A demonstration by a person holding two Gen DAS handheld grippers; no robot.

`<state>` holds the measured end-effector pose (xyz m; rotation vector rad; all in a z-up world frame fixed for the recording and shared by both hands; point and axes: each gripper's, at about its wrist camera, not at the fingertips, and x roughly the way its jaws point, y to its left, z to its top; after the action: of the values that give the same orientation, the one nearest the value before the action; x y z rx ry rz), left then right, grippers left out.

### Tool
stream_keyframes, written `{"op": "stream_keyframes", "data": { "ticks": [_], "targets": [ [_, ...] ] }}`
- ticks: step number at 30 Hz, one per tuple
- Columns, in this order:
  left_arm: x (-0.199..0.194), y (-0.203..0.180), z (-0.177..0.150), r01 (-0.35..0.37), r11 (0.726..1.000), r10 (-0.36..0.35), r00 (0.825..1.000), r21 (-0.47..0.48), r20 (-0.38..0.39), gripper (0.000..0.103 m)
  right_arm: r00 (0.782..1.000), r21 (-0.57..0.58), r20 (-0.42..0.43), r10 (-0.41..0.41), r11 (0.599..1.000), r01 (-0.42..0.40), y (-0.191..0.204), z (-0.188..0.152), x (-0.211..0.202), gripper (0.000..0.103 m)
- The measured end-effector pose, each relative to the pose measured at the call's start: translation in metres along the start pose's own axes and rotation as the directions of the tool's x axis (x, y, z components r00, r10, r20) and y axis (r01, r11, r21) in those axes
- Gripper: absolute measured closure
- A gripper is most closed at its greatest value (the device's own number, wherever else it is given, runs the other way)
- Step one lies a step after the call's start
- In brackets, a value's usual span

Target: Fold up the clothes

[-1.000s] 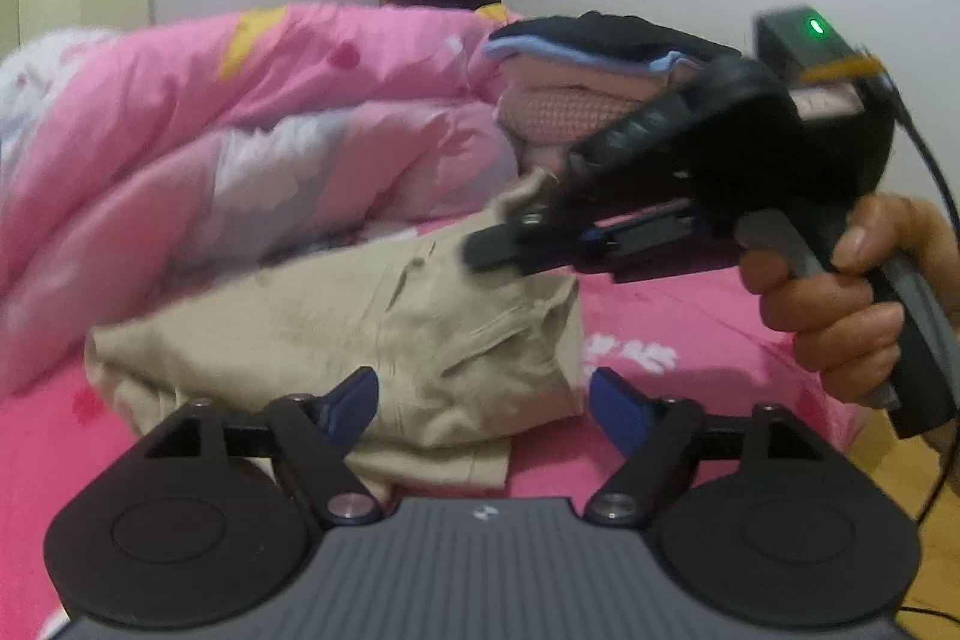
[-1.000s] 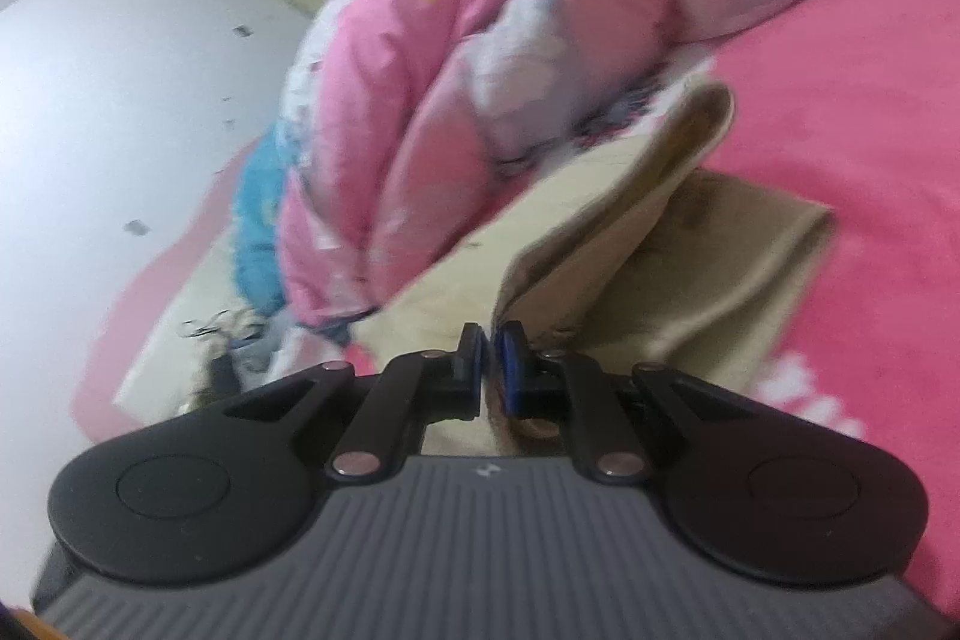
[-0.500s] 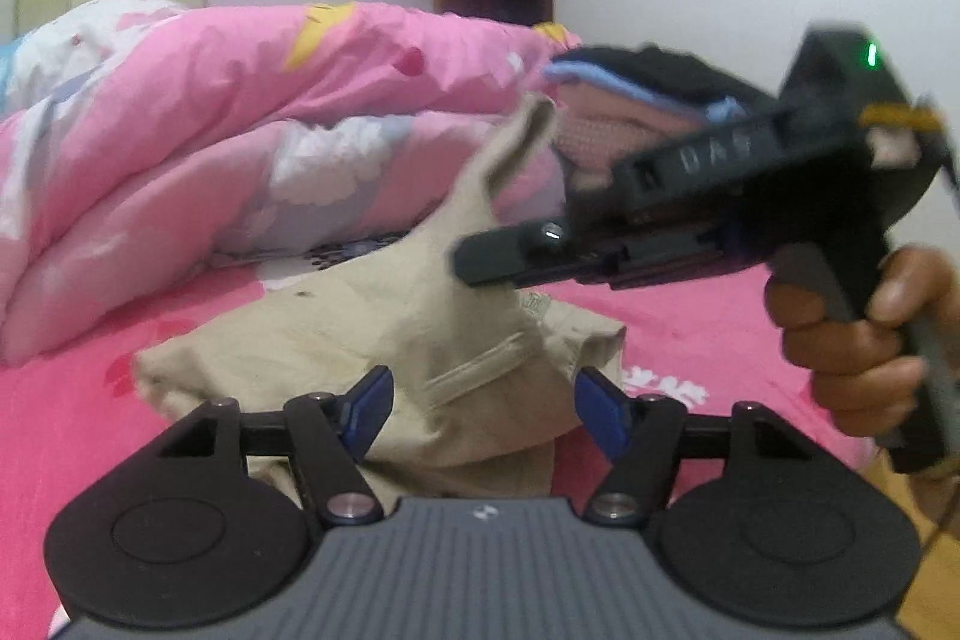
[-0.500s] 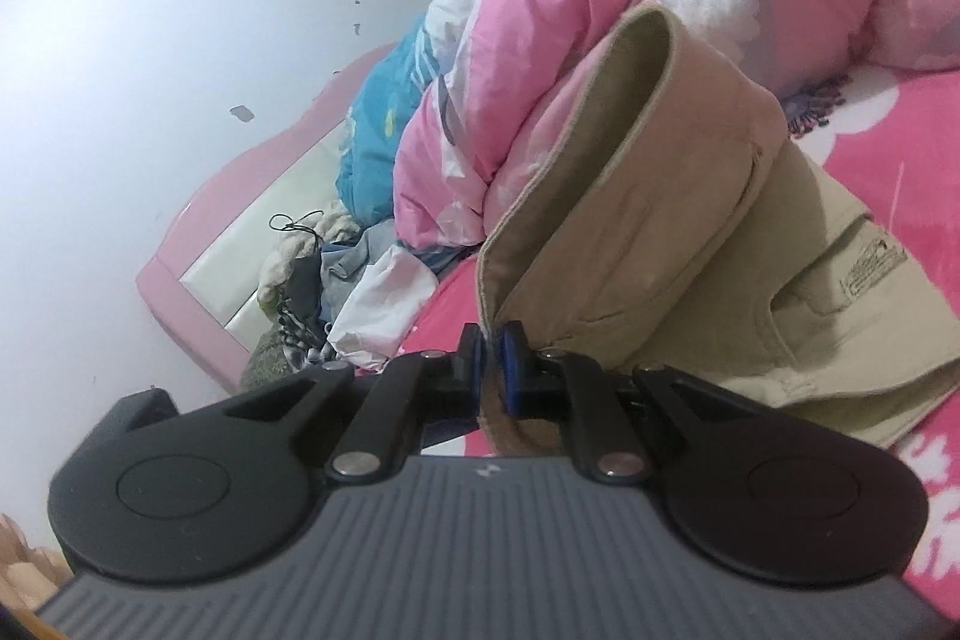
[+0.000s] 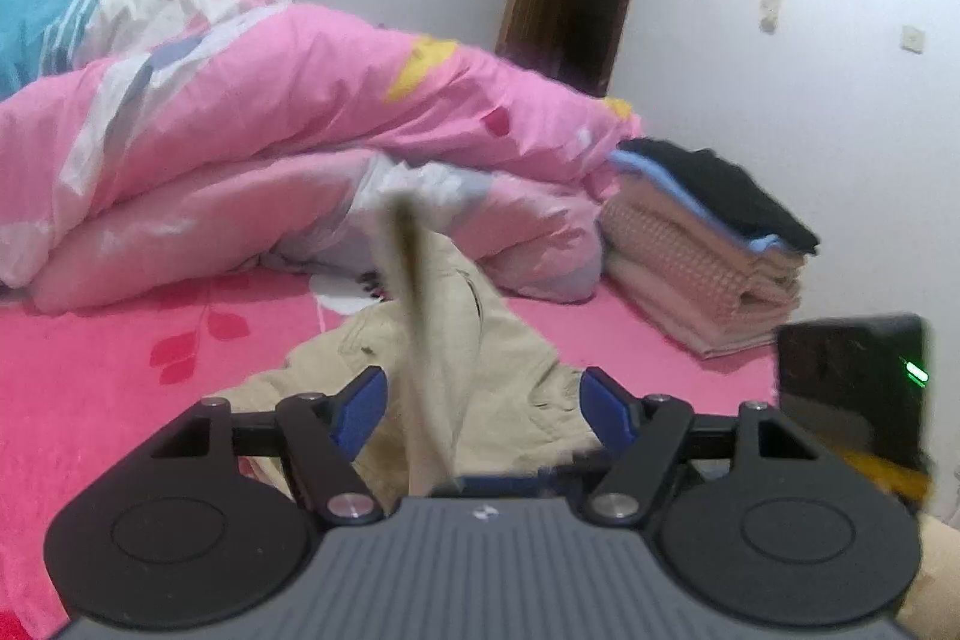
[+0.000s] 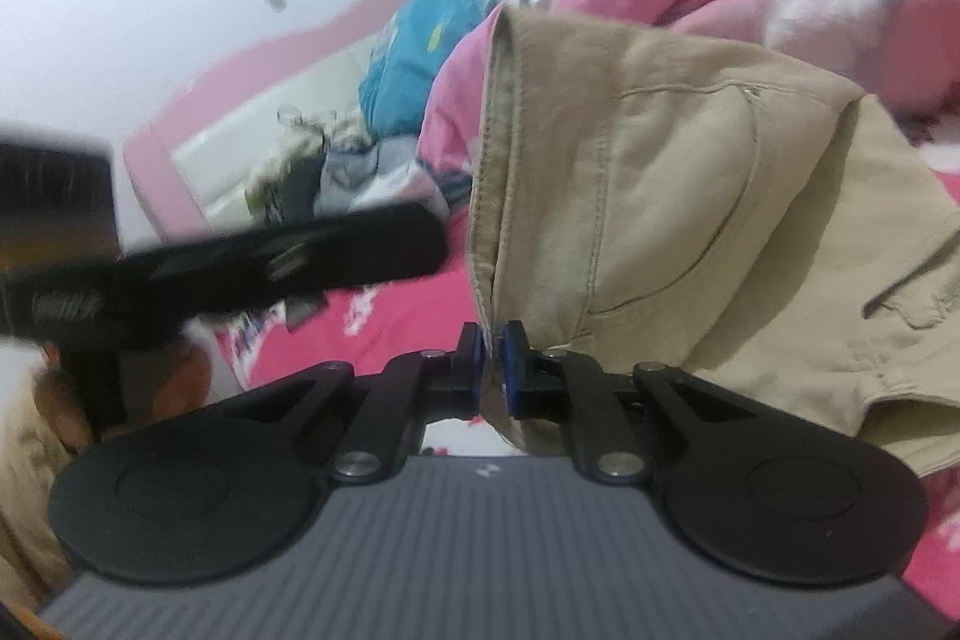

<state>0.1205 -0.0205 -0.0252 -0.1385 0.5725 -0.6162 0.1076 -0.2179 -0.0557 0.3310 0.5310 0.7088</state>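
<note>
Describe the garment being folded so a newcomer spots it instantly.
On the pink bedsheet, before the rolled pink quilt, lie khaki trousers, one edge pinched up by the right gripper. Unlike the folded stack, they are loose, beige and show a pocket.

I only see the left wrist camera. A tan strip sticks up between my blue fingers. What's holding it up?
Observer: The right gripper. Its jaws are pinched shut on the edge of the tan garment.
Operator: Has it got a pocket?
Observer: Yes, a curved pocket seam shows on the lifted part.
Operator: What's past the big pink blanket?
Observer: A pink headboard, with a heap of clothes lying in front of it.
</note>
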Motion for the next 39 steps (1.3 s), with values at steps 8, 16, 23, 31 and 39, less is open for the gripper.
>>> {"op": "stream_keyframes", "data": {
  "ticks": [8, 16, 23, 31, 39],
  "targets": [
    [0.034, 0.032, -0.001, 0.032, 0.993, -0.041, 0.997, -0.117, -0.073, 0.092, 0.996, -0.091, -0.006, -0.087, 0.992, 0.086, 0.02, -0.018, -0.001, 0.094],
    [0.035, 0.037, -0.007, 0.043, 0.988, -0.051, 0.997, -0.147, -0.052, 0.094, 0.997, -0.002, 0.015, -0.072, 0.997, 0.072, 0.0, -0.023, -0.086, 0.052],
    [0.025, 0.029, -0.016, -0.006, 0.989, 0.002, 1.0, -0.148, -0.027, 0.094, 0.963, 0.39, 0.045, -0.267, 0.892, 0.229, -0.122, 0.014, -0.095, 0.03],
    [0.016, 0.026, -0.012, -0.113, 0.988, 0.115, 0.993, -0.108, 0.009, 0.097, 0.933, 0.434, -0.134, -0.334, 0.827, 0.358, -0.157, 0.0, -0.046, 0.073],
    [-0.022, 0.038, 0.02, -0.178, 0.98, 0.186, 0.979, -0.089, 0.087, 0.097, 0.984, 0.457, -0.039, -0.174, 0.872, 0.172, -0.091, 0.0, -0.097, 0.092]
  ]
}}
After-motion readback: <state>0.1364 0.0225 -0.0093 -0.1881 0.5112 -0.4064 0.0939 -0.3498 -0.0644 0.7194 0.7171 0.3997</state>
